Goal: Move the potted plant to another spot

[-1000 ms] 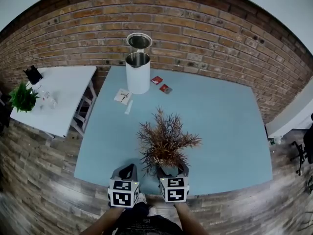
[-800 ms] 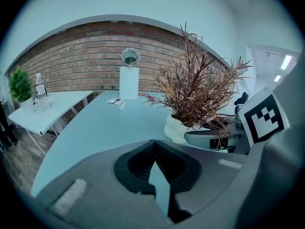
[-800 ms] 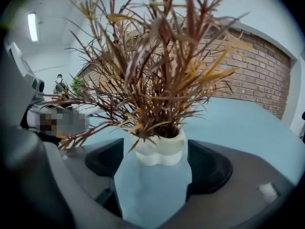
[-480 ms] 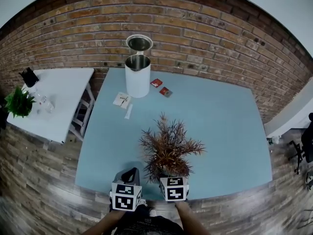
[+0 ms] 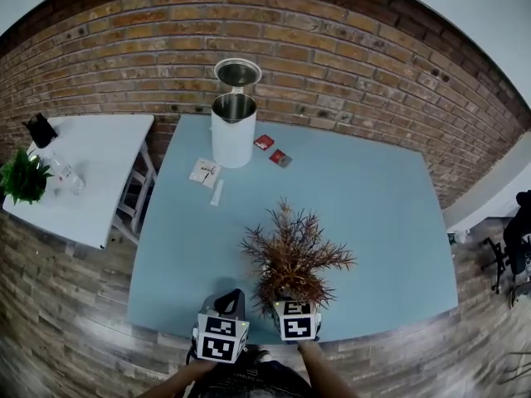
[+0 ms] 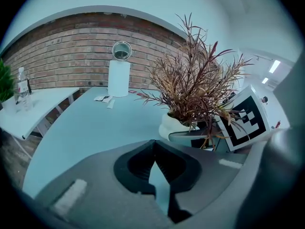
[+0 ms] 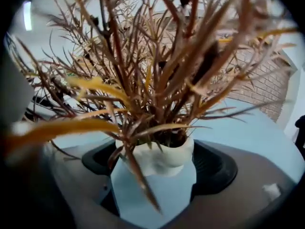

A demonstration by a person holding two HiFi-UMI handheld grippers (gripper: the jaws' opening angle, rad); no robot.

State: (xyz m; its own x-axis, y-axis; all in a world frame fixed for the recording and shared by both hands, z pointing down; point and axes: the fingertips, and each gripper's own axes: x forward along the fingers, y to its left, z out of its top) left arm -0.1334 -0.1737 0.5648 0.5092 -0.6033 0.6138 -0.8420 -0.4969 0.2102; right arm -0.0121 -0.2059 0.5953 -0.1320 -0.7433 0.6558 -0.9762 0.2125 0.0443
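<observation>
Brown potted plant [image 5: 292,255] is sitting between our right gripper's [image 7: 157,168] fingers, which we are just spreading to straddle its pot, left gripper [image 6: 154,149] clenched empty.

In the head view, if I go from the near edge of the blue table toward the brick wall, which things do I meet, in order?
potted plant → narrow white strip → white paper → white bin. I leave out the red packets, because their place in the order is unclear.
</observation>
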